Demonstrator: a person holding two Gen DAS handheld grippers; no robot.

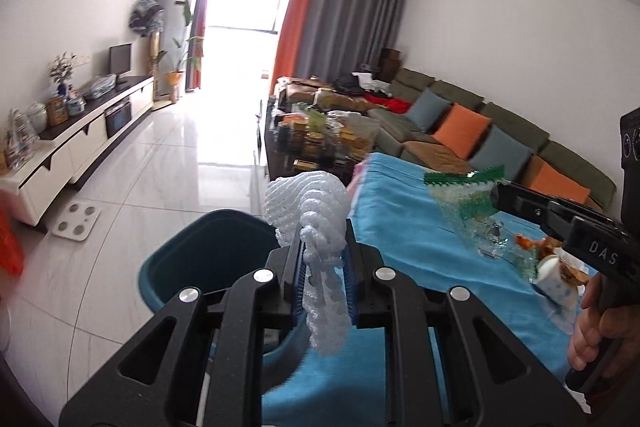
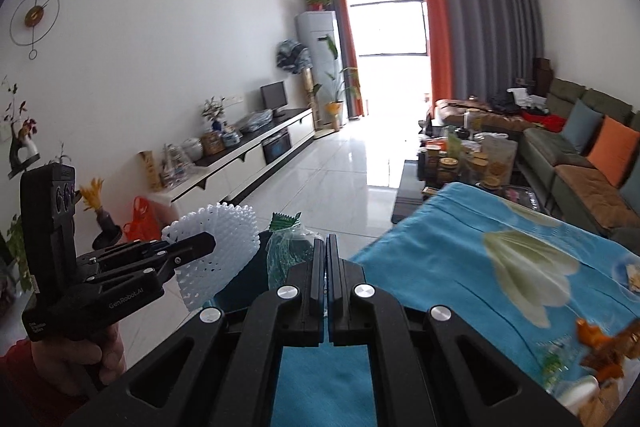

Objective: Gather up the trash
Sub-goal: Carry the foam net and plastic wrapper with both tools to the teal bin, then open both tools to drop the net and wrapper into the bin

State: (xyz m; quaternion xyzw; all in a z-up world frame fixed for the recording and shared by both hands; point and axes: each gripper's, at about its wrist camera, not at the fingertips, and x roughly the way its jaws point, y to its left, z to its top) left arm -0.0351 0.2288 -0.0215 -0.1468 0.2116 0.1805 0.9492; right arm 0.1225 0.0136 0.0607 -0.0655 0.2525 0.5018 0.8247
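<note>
My left gripper (image 1: 322, 247) is shut on a white foam net sleeve (image 1: 308, 203), which bulges above the fingers over a dark teal bin (image 1: 216, 247) on the floor. In the right wrist view the same left gripper (image 2: 212, 241) carries the foam net (image 2: 228, 239) beside the bin (image 2: 244, 283). My right gripper (image 2: 326, 241) is shut on a clear plastic wrapper with a green edge (image 2: 284, 247), hanging left of its tips. From the left wrist view the right gripper (image 1: 496, 193) holds that wrapper (image 1: 464, 203) above the blue tablecloth (image 1: 412, 227).
Orange peels (image 2: 596, 339) and a white cup (image 1: 554, 277) lie on the blue cloth (image 2: 440, 251). A crowded coffee table (image 1: 316, 139) and a long sofa (image 1: 500, 131) stand behind. A TV cabinet (image 1: 80, 131) lines the left wall, with a floor scale (image 1: 78, 223) near it.
</note>
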